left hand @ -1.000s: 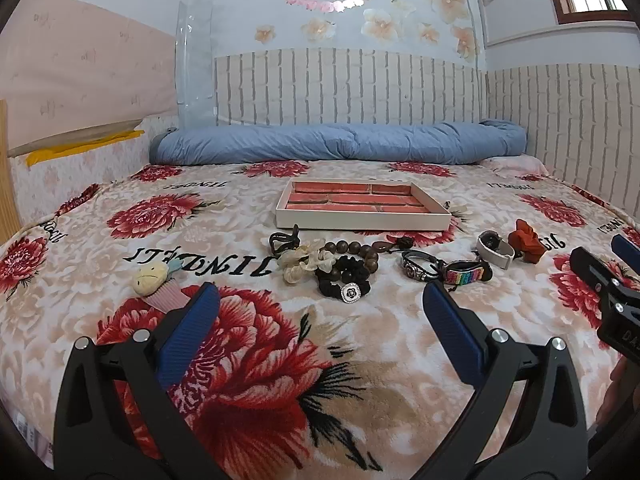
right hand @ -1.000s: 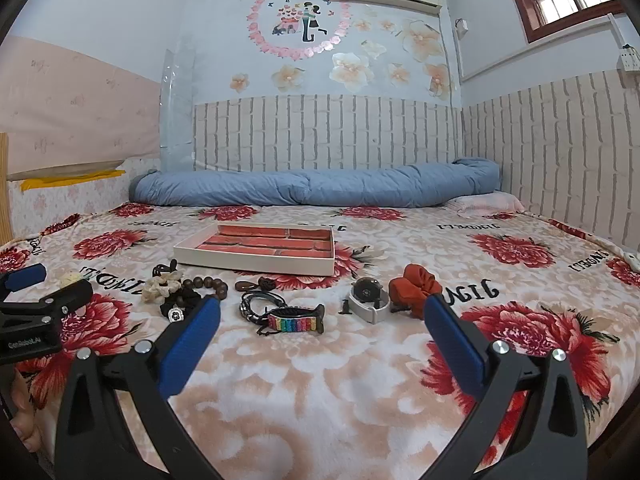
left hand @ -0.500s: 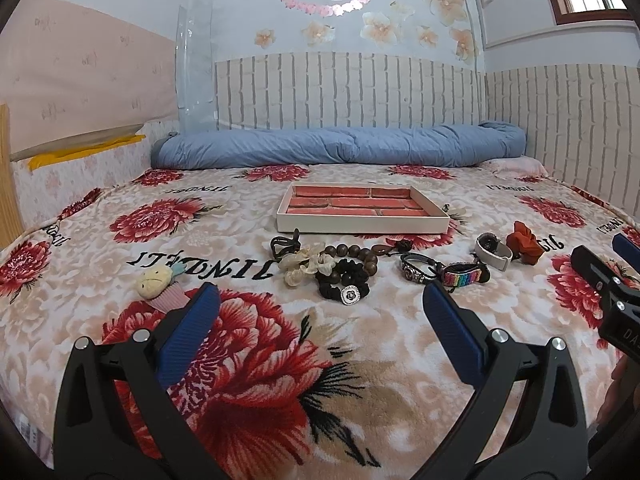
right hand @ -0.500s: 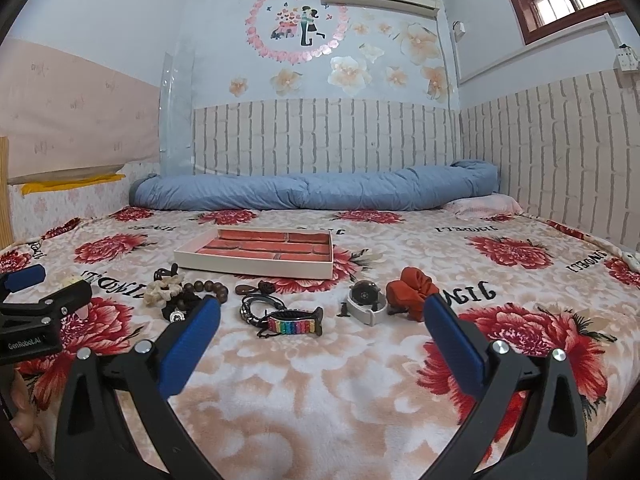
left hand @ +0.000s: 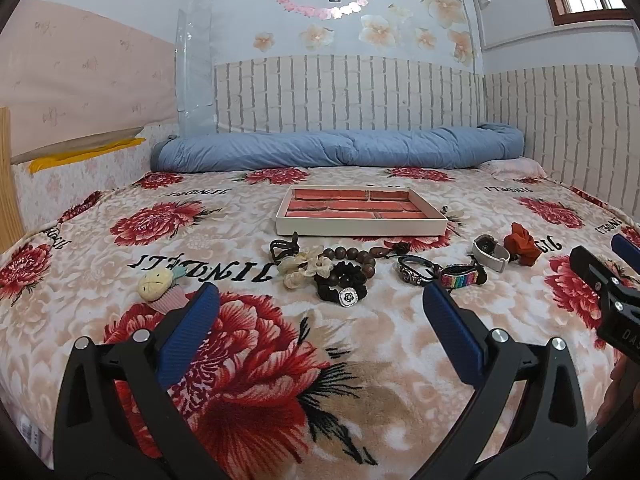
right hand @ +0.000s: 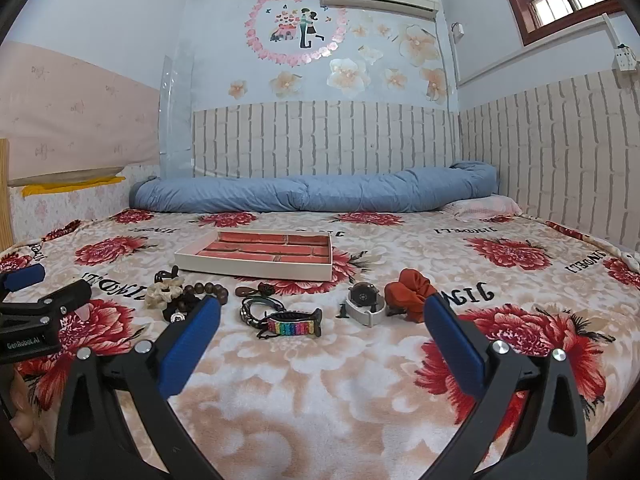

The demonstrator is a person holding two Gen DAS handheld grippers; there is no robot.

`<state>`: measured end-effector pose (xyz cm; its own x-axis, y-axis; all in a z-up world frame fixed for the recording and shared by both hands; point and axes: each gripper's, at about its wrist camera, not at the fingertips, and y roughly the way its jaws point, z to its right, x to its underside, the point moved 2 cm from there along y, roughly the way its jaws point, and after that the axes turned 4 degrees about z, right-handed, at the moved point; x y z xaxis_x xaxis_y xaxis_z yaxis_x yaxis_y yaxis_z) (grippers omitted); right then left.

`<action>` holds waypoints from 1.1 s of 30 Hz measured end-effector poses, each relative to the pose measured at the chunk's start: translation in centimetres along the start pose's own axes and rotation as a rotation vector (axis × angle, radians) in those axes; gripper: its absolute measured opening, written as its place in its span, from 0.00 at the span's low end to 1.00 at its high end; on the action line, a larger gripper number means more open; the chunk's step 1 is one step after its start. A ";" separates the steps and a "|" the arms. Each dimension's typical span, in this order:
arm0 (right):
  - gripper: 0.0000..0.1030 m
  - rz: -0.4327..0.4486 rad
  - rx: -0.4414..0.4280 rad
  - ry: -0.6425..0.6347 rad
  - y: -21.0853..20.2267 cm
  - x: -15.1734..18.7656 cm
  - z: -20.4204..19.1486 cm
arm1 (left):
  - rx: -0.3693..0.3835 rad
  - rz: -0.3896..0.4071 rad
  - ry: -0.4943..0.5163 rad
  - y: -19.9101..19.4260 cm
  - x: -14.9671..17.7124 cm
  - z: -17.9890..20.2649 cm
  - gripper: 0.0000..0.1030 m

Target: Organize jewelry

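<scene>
A white tray with red compartments (left hand: 360,227) (right hand: 256,269) lies mid-bed. In front of it lies a row of pieces: a cream scrunchie (left hand: 304,268), wooden bead bracelet (left hand: 356,256), black scrunchie with a charm (left hand: 340,286), dark bangle (left hand: 412,270), rainbow strap (left hand: 460,279) (right hand: 294,326), white watch (left hand: 490,252) (right hand: 364,300), red scrunchie (left hand: 522,244) (right hand: 412,292). A pineapple clip (left hand: 160,288) lies at left. My left gripper (left hand: 320,304) and right gripper (right hand: 322,316) are both open, empty, hovering short of the row.
The flowered blanket (left hand: 280,360) covers the bed. A rolled blue duvet (left hand: 340,152) lies along the far wall. Brick-pattern walls close in behind and at the right. The bed's front edge is just below the grippers.
Both grippers have tilted up and drawn back slightly, so the tray and jewelry sit a little lower and farther in view. Nothing on the bed moved.
</scene>
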<state>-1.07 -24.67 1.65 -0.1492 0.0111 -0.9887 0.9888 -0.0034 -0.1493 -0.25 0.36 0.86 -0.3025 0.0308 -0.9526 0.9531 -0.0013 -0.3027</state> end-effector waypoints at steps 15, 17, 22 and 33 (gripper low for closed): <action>0.96 -0.008 0.004 -0.001 0.0 0.0 0.1 | 0.009 -0.017 -0.004 0.2 -0.1 0.2 0.95; 0.96 -0.016 0.005 0.000 0.2 0.0 0.0 | 0.008 -0.037 -0.007 0.8 0.0 0.2 0.95; 0.96 -0.029 0.008 -0.005 0.9 0.4 -0.1 | 0.020 -0.071 -0.010 1.9 0.5 0.0 0.95; 0.96 -0.076 0.038 -0.013 3.3 0.5 -0.1 | 0.037 -0.142 0.000 4.5 0.8 0.0 0.95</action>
<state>2.14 -24.61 0.64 -0.2240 -0.0003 -0.9746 0.9738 -0.0406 -0.2238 3.78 0.41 -1.24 -0.4345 0.0332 -0.9001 0.8995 -0.0340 -0.4355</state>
